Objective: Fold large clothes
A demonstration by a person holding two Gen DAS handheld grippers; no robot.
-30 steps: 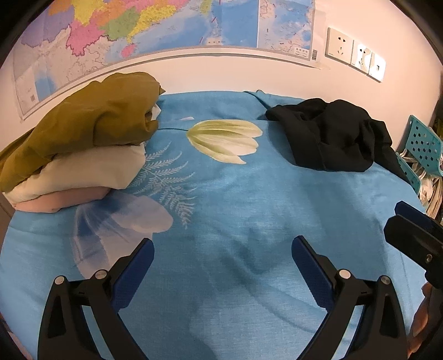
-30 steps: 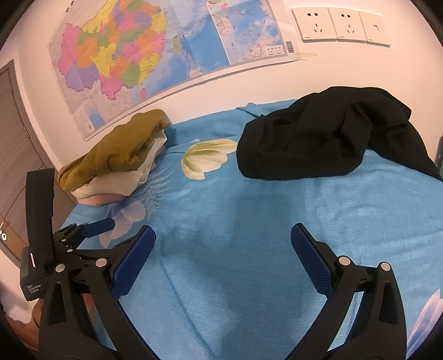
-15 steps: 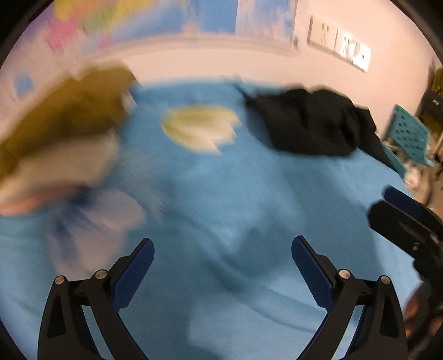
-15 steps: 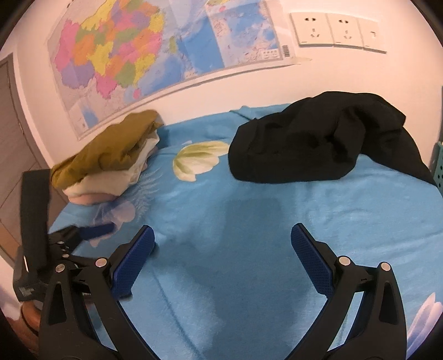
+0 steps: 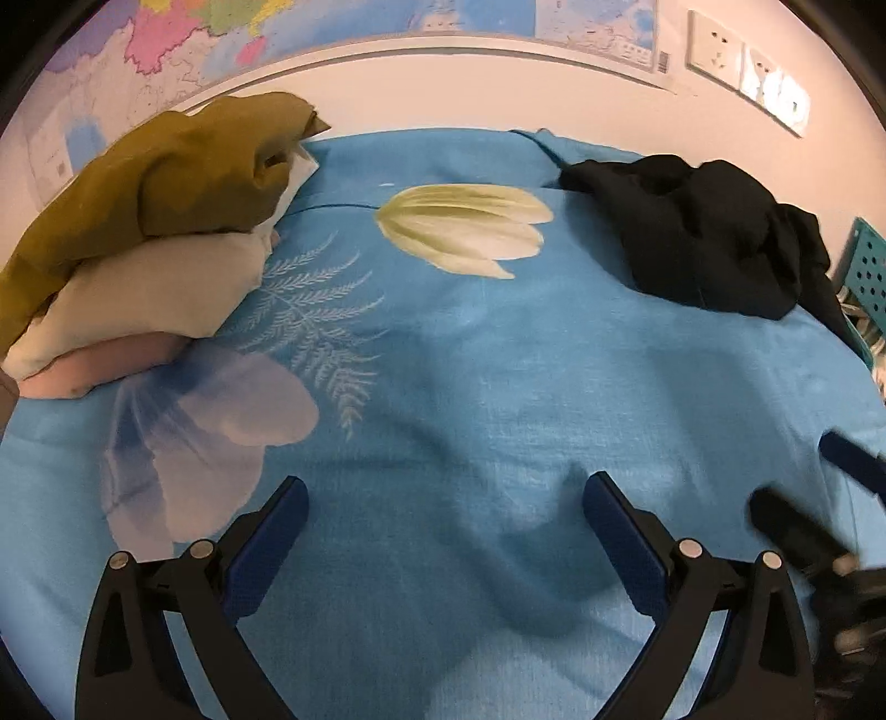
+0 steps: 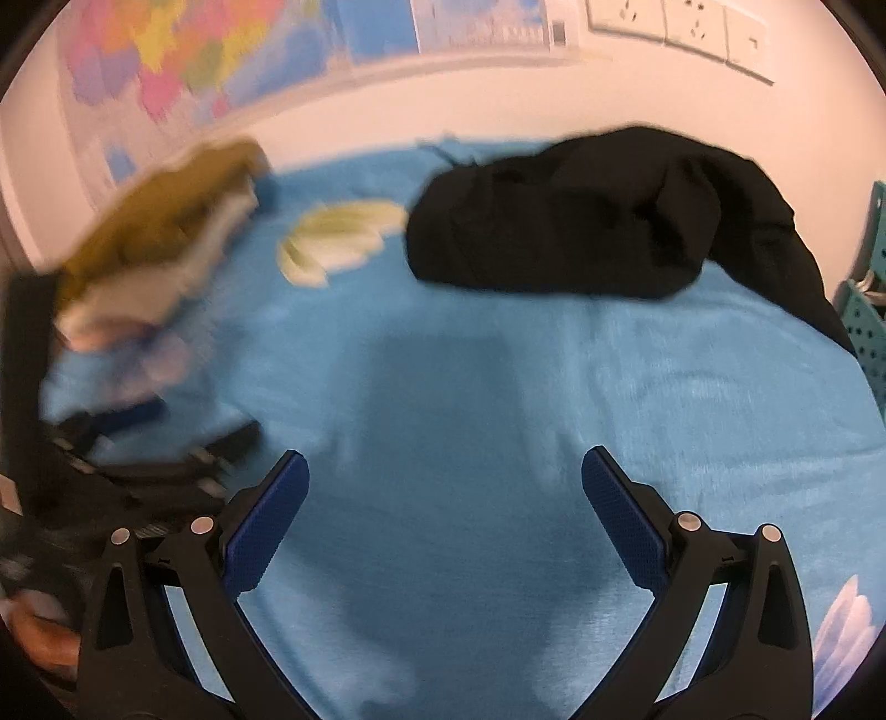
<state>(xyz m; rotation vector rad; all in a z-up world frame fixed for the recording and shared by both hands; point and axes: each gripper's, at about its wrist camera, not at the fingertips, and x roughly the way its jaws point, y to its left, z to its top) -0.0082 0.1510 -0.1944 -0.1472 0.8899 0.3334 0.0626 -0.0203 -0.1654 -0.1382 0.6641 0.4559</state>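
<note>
A: What's the black garment (image 5: 714,232) look like?

B: Crumpled heap, matte dark fabric, soft lumpy folds, not laid flat. In the left wrist view it's at abt 2 o'clock on the bed sheet (image 5: 498,387), near the wall; in the right wrist view it's at abt 1 o'clock (image 6: 581,221), one end trailing off twd the bed's edge

A: Sheet?

B: Blue woven cotton-looking, lightly creased, printed w/ a pale yellow tulip (image 5: 465,227), white fern sprig and a faded lilac flower

A: Other clothes?

B: Folded stack (image 5: 138,238) at 10 o'clock: olive piece on top, cream under it, pink at the bottom. Rounded, soft edges

A: Grippers?

B: Left gripper (image 5: 443,531) w/ fingers spread wide, nothing between them, black frames w/ blue ribbed pads (image 5: 266,554). Right gripper (image 6: 443,515) same, wide apart and empty, over bare sheet. Right view is motion-blurred on its left side

A: Beyond the bed?

B: Wall map (image 5: 332,27), white sockets (image 5: 742,61), teal perforated basket (image 5: 869,266) at 3 o'clock
</note>
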